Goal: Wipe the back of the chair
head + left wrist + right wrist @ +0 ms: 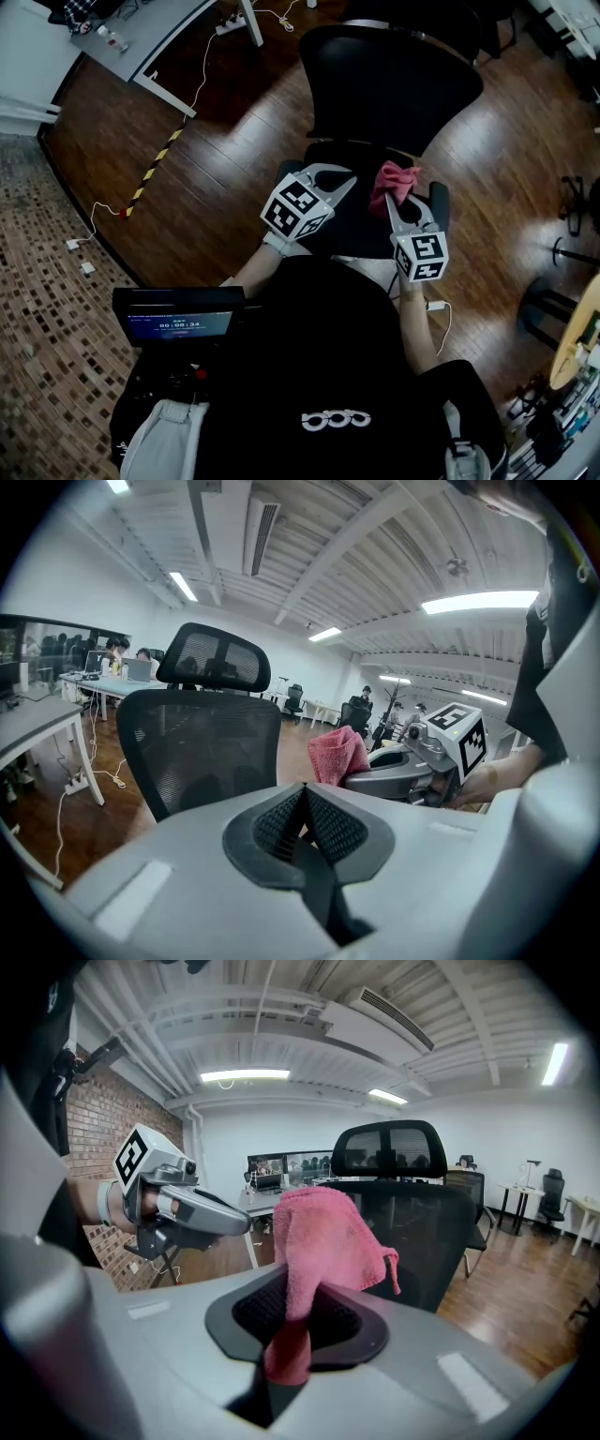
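Upright black mesh chair (pixel 389 80), pink cloth (pixel 394 180)

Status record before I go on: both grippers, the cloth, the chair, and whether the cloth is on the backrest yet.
left gripper: jaws together, nothing between them, held over the seat
right gripper: shut on the pink cloth, which stands up out of the jaws
chair: black mesh office chair with headrest, seat nearest the person
backrest: upright, beyond both grippers
contact: cloth appears short of the backrest; no wiping contact visible

A white desk (pixel 164 23) stands near yellow-black floor tape (pixel 150 169).
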{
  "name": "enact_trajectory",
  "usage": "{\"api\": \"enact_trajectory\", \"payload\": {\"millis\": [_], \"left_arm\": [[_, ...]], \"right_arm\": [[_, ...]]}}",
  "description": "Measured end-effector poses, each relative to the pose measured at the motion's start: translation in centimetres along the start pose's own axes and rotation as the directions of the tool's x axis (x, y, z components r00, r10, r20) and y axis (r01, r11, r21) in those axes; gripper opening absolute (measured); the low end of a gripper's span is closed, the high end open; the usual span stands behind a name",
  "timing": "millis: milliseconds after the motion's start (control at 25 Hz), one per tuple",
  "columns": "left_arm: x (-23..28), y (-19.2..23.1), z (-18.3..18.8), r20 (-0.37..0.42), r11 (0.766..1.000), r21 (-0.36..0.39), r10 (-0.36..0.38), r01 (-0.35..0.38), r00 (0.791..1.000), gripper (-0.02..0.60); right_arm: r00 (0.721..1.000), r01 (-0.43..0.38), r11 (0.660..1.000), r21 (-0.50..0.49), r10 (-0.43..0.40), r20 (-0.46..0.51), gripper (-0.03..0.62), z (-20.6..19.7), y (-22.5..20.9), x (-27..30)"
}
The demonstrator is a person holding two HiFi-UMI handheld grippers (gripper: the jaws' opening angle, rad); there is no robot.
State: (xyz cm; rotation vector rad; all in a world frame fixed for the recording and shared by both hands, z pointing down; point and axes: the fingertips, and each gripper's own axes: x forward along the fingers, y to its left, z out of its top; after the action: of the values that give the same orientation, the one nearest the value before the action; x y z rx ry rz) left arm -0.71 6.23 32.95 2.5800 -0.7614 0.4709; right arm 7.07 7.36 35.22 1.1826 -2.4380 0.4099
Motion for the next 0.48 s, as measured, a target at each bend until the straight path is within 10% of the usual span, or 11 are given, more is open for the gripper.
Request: {"api": "enact_trajectory", "payload": {"millis": [480], "left_arm": [[0.09,-0.24,0.21,-0.013,1.0,0.004,-0.003,0.003,1.0,-0.006]], "right_arm": [[1.0,-0.001,1.0,0.004,0.001,0.002,0.044,-0.03,-0.26,-0.12]]}}
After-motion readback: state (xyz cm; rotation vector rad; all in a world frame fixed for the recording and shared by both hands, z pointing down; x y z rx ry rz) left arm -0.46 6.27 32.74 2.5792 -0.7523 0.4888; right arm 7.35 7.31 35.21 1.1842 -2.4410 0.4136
